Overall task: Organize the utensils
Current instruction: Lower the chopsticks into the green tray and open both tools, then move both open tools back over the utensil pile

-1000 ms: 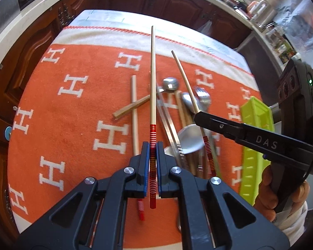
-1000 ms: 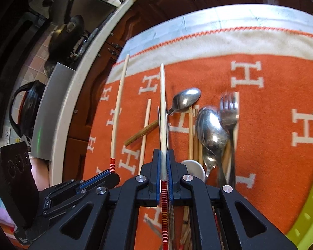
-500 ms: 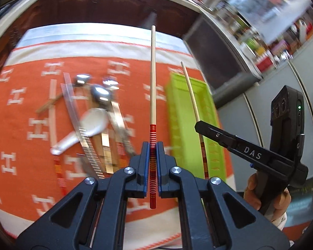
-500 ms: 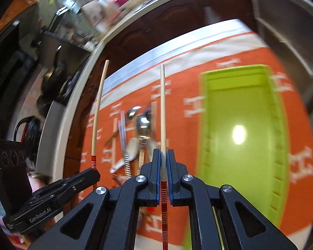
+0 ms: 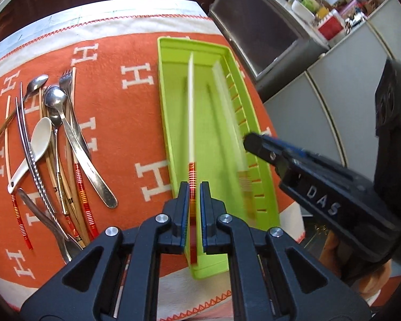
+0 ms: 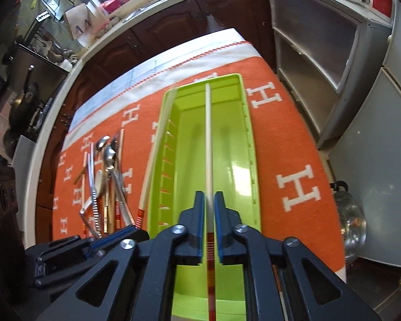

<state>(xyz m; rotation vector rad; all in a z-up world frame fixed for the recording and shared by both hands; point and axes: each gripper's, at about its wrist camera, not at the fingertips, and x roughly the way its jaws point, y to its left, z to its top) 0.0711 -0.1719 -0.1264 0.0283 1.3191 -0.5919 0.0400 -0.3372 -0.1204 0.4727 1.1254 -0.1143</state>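
the cloth on the desk is orange with white h letters, a cream border and red zigzag stitching. the tray is lime green. each chopstick is pale cream with red and white stripes at its end. the ceramic spoon is white. the fingers are black with blue pads.

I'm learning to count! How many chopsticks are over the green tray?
2. One chopstick is between the jaws of the left gripper, over the tray. The other chopstick is between the opening jaws of the right gripper. More lie in the pile outside.
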